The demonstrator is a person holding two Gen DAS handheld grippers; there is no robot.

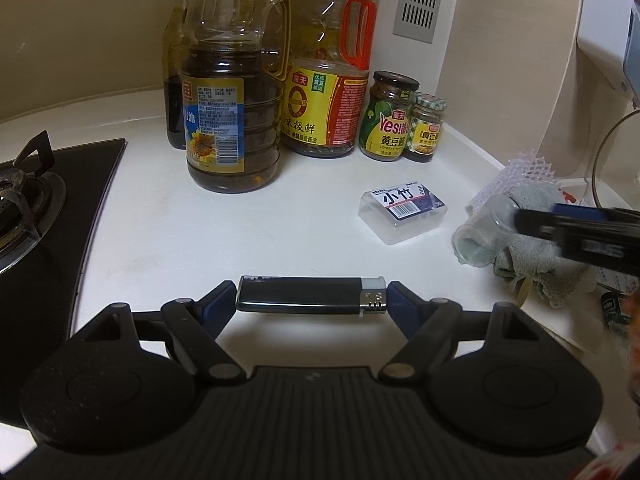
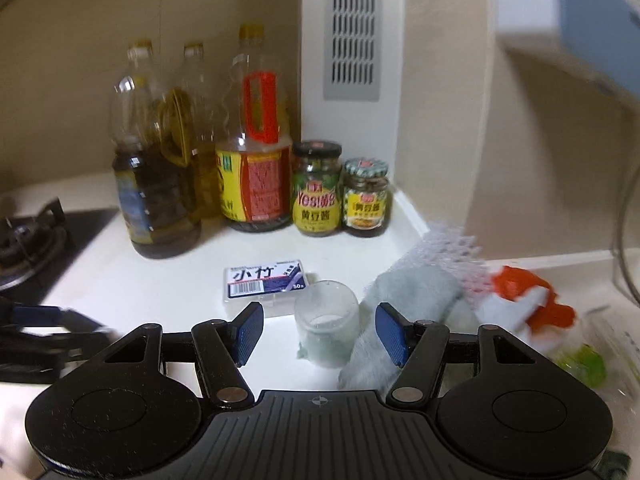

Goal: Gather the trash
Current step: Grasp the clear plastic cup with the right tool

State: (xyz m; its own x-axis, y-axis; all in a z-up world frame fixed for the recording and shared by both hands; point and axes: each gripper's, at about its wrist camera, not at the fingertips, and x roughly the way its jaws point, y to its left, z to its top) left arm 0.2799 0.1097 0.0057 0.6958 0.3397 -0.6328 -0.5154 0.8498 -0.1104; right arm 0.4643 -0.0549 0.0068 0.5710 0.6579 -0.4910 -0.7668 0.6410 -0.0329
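Note:
A black lighter (image 1: 310,295) with a silver head hangs lengthwise between the blue pads of my left gripper (image 1: 310,300), which is shut on its two ends just above the white counter (image 1: 248,240). A small clear plastic cup (image 2: 326,320) lies against a grey cloth (image 2: 412,296). My right gripper (image 2: 320,330) stands open around it, and there is a gap between the cup and each pad. From the left wrist view the right gripper (image 1: 534,226) comes in from the right beside the cup (image 1: 482,236). In the right wrist view the left gripper (image 2: 44,330) is a dark blur at the left edge.
Oil and sauce bottles (image 1: 232,120) and two jars (image 1: 390,118) line the back wall. A clear toothpick box (image 1: 402,212) lies mid-counter. A gas hob (image 1: 36,208) is on the left. White netting (image 2: 448,256), an orange-and-white wrapper (image 2: 524,300) and other litter lie on the right.

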